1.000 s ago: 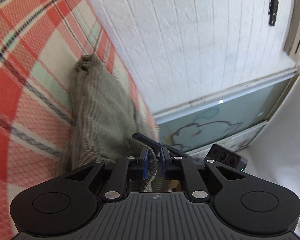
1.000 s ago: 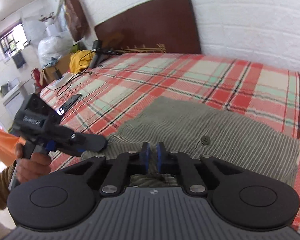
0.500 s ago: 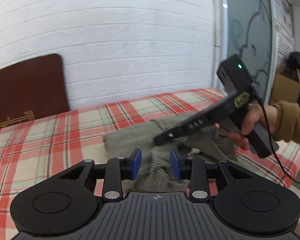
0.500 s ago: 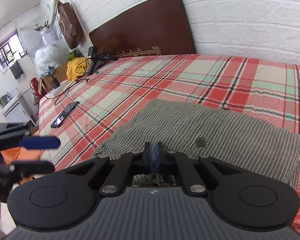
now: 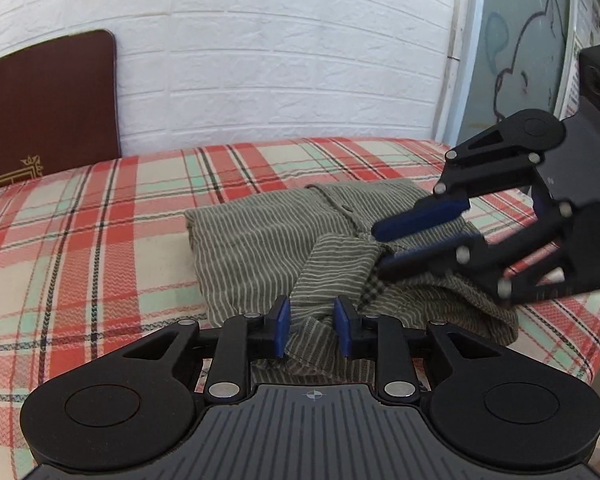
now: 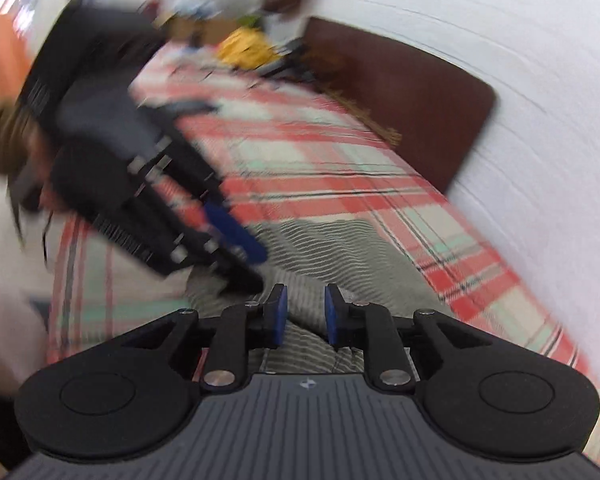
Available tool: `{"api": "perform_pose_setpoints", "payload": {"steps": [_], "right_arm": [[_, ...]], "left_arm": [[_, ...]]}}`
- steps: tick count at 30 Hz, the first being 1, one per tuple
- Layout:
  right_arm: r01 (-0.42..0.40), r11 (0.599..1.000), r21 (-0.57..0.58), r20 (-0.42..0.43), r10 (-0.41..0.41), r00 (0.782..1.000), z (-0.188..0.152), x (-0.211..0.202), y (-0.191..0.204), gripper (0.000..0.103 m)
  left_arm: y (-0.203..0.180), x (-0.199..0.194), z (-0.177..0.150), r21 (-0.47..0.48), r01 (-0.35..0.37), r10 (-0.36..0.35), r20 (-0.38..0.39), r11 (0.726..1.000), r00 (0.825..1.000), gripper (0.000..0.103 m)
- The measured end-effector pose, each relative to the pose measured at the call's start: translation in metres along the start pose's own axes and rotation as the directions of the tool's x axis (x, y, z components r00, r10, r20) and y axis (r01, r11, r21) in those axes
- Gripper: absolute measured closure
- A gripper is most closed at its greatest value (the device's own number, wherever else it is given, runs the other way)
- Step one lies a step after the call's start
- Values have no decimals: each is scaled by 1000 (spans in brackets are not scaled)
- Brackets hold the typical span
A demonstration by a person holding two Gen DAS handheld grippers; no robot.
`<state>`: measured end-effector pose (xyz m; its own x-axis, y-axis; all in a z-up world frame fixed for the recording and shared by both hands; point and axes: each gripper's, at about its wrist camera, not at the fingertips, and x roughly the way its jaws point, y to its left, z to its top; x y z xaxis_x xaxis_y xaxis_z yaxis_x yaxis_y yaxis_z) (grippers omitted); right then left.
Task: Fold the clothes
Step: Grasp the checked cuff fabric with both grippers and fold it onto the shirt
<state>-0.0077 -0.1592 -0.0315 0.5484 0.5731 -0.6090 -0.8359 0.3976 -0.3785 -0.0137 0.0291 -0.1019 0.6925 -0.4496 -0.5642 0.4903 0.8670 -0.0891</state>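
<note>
The shirt, grey-green with thin pale stripes, lay in a rough fold on the plaid bedspread, close to the bed's corner by the white brick wall. A button placket ran across its upper layer, and a loose flap of the same cloth was turned over toward the near edge, showing a small checked lining beside it. The left gripper sat low over that near edge with its blue pads parted; a ridge of striped fabric stood up between them, but the pads did not press on it. The right gripper reached in from the right side, its two blue fingers apart, one above and one below the edge of the turned-over flap. Whether either finger touched the cloth could not be told. In the right wrist view, which was heavily blurred, the right gripper likewise showed its pads spread over striped cloth, with the left gripper just beside it to the left. A dark brown headboard stood against the wall behind the bed.
</note>
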Motion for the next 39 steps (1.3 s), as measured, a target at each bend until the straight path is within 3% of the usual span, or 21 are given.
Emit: {"api": "perform_pose_setpoints", "payload": {"steps": [4, 11, 12, 13, 15, 17, 23, 24, 26, 28, 31, 33, 35, 37, 39], "right_arm": [[9, 957, -289, -69, -30, 997, 1, 15, 23, 76], [-39, 886, -463, -117, -17, 993, 2, 35, 33, 70], [-50, 900, -433, -135, -9, 991, 5, 38, 29, 79], [-60, 920, -388, -146, 3, 989, 9, 39, 24, 97], [-73, 972, -223, -139, 42, 989, 17, 38, 4, 97], [-95, 993, -63, -117, 88, 989, 23, 36, -15, 97], [-141, 965, 221, -60, 157, 986, 28, 29, -52, 97], [-147, 955, 256, -51, 165, 985, 28, 28, -56, 97], [-160, 939, 304, -30, 177, 984, 26, 23, -61, 97], [-160, 926, 343, -21, 178, 984, 25, 21, -65, 97], [-142, 909, 391, -30, 166, 986, 18, 22, -72, 97], [-145, 891, 431, -31, 175, 984, 12, 24, -75, 97], [-145, 890, 433, -22, 171, 985, 9, 26, -73, 95], [-141, 895, 423, -8, 159, 987, 7, 25, -69, 86], [-136, 895, 426, 32, 135, 990, 6, 14, -65, 80]], "left_arm": [[-5, -3, -1, 21, -12, 11, 5, 1000, 1000, 64], [-15, -13, 1, 73, -21, 20, 10, 997, 1000, 58], [-18, -15, 2, 87, -22, 21, 12, 996, 1000, 55], [-21, -16, 2, 104, -30, 29, 13, 994, 999, 54], [-27, -16, 2, 140, -48, 47, 13, 989, 999, 52], [-30, -13, 3, 164, -68, 67, 13, 984, 998, 52], [-34, -3, 4, 176, -111, 112, 7, 978, 994, 52], [-34, 0, 5, 171, -124, 126, 1, 977, 992, 68], [-32, 3, 5, 148, -137, 140, -7, 979, 990, 90], [-25, -1, 5, 90, -130, 130, 9, 987, 991, 94], [-1, -15, 6, -95, -37, 42, 46, 995, 998, 98], [17, -23, 4, -224, 37, -22, 71, 974, 997, 98], [34, -27, 0, -341, 93, -65, 93, 935, 994, 97], [48, -28, -2, -425, 115, -75, 110, 898, 991, 97], [58, -29, -2, -468, 106, -55, 121, 877, 991, 97]]}}
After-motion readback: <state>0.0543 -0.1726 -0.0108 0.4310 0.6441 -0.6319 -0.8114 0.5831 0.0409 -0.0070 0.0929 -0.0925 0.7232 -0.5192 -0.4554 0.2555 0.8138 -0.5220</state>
